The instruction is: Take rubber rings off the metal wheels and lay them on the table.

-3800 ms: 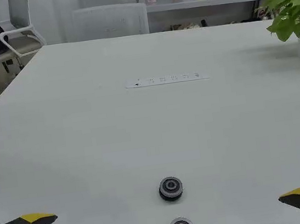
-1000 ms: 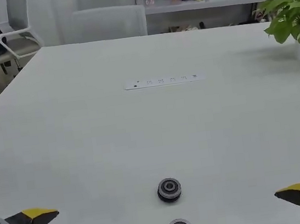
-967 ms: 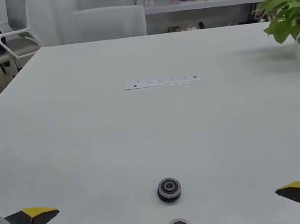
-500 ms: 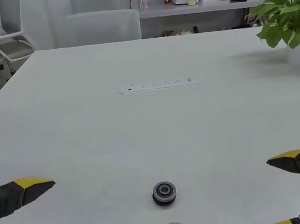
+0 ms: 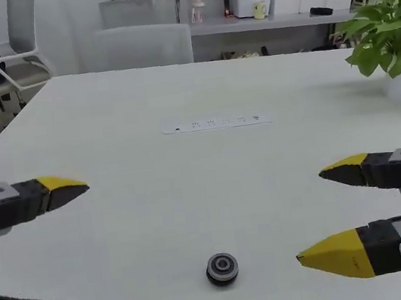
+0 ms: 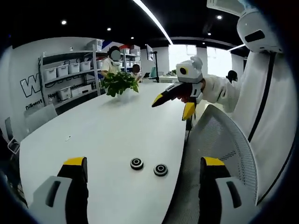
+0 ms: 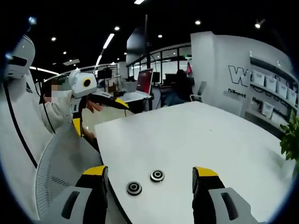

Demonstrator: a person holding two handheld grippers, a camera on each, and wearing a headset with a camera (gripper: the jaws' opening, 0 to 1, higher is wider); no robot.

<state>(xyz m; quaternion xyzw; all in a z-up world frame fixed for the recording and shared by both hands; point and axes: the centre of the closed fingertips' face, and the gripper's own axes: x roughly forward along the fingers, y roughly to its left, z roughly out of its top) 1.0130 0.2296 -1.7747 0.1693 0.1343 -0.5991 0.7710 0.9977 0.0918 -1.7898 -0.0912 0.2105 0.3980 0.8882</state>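
The left tool [image 5: 118, 257] and right tool [image 5: 310, 215] are held, jaws apart, flanking the metal wheels [image 5: 222, 268], apparently readied for gripping.

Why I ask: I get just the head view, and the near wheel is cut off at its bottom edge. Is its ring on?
Observer: It looks so. The left gripper view shows the near wheel whole and flat, with a dark ring around a bright hub, like the far wheel.
Operator: How near the edge?
Observer: Close to the table edge. A mesh chair back stands just past it.
Operator: Right gripper lined up?
Observer: In its own view, both wheels lie ahead of the right gripper, between its open fingers and clear of them.
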